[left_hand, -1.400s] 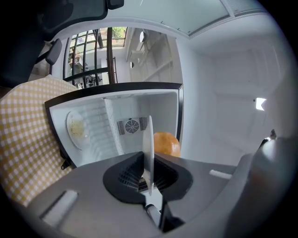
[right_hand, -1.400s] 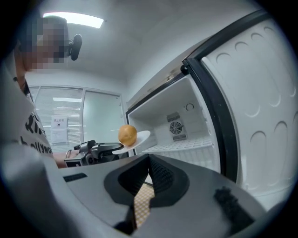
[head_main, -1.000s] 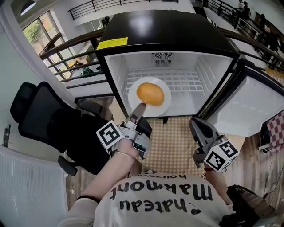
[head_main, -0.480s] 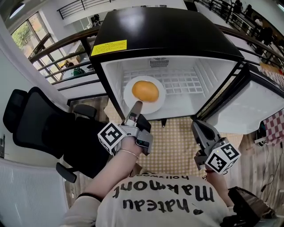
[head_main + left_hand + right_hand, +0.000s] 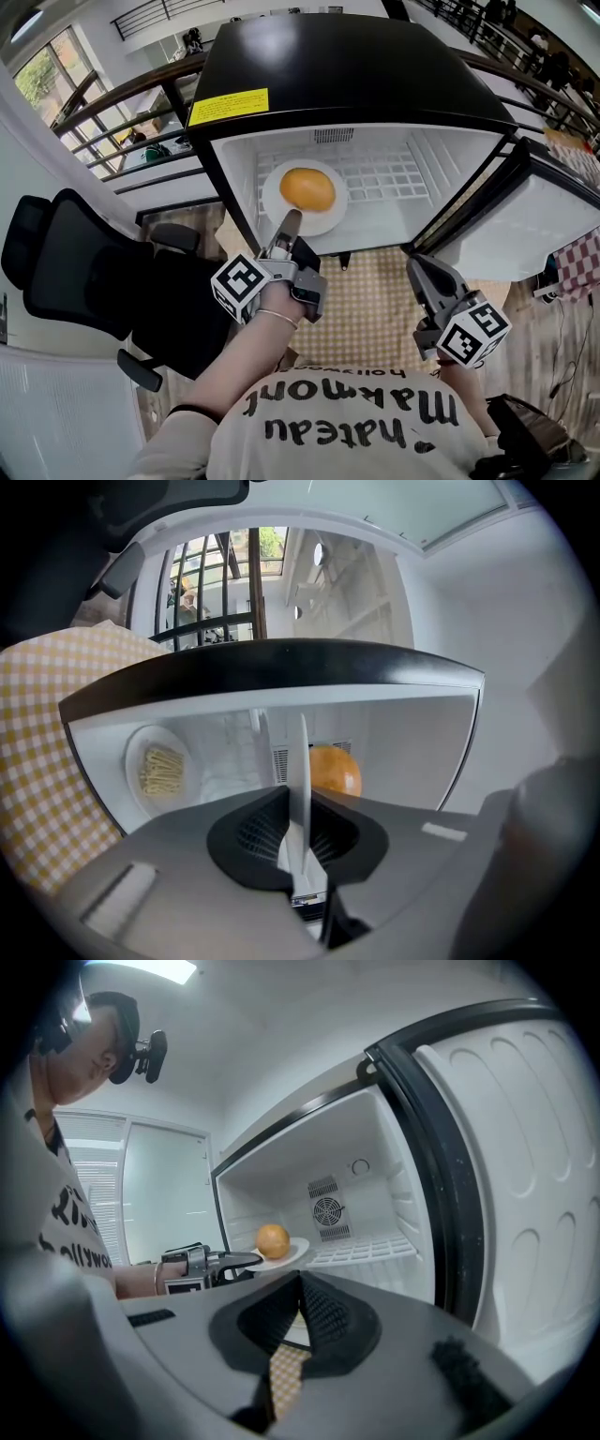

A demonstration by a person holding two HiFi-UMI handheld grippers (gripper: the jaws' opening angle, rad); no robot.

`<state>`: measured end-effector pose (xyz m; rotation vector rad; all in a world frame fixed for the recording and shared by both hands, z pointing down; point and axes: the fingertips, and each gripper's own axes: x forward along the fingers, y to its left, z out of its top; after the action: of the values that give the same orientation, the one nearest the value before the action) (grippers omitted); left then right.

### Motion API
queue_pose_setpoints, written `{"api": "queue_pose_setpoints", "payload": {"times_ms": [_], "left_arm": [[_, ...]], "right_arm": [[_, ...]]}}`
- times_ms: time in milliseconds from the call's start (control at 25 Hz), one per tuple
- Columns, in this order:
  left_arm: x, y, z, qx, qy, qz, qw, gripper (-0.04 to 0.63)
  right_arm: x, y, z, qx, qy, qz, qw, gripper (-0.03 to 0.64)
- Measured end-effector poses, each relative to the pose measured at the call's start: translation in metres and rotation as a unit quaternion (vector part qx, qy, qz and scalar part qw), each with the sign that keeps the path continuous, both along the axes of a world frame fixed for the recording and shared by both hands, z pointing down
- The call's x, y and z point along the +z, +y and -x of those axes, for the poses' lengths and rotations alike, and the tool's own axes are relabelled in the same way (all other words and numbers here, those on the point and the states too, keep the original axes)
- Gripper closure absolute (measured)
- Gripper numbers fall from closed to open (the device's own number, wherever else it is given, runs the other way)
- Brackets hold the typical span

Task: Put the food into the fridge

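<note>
A white plate with a round orange food item is inside the open black fridge, over the left part of its wire shelf. My left gripper is shut on the plate's near rim. In the left gripper view the plate stands edge-on between the left gripper's pads, with the orange food behind. My right gripper hangs in front of the fridge at lower right. The right gripper's jaws are shut on nothing in the right gripper view.
A second plate of pale yellow strips sits lower in the fridge. The fridge door stands open to the right. A black office chair is left of the fridge. A yellow checked mat covers the floor in front.
My left gripper has carried the plate a little deeper into the fridge, past its front edge. The right gripper has stayed in place.
</note>
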<state>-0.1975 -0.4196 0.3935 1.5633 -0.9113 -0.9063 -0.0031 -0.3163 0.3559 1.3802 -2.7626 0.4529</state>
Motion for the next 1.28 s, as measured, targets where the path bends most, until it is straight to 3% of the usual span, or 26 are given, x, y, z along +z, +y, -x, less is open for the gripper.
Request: {"api": "queue_pose_setpoints", "payload": {"times_ms": [360, 680, 1280], "left_arm": [[0.01, -0.011, 0.001, -0.013, 0.013, 0.017, 0.9997, 0.583], [0.006, -0.02, 0.0, -0.019, 0.025, 0.01, 0.9994, 0.58], [-0.009, -0.017, -0.006, -0.013, 0.041, 0.0, 0.9991, 0.431]], "right_arm": [[0.003, -0.007, 0.001, 0.005, -0.004, -0.001, 1.0, 0.601], [0.001, -0.009, -0.004, 0.01, -0.003, 0.0, 1.0, 0.601], [0.002, -0.006, -0.005, 0.006, -0.006, 0.001, 1.0, 0.601]]}}
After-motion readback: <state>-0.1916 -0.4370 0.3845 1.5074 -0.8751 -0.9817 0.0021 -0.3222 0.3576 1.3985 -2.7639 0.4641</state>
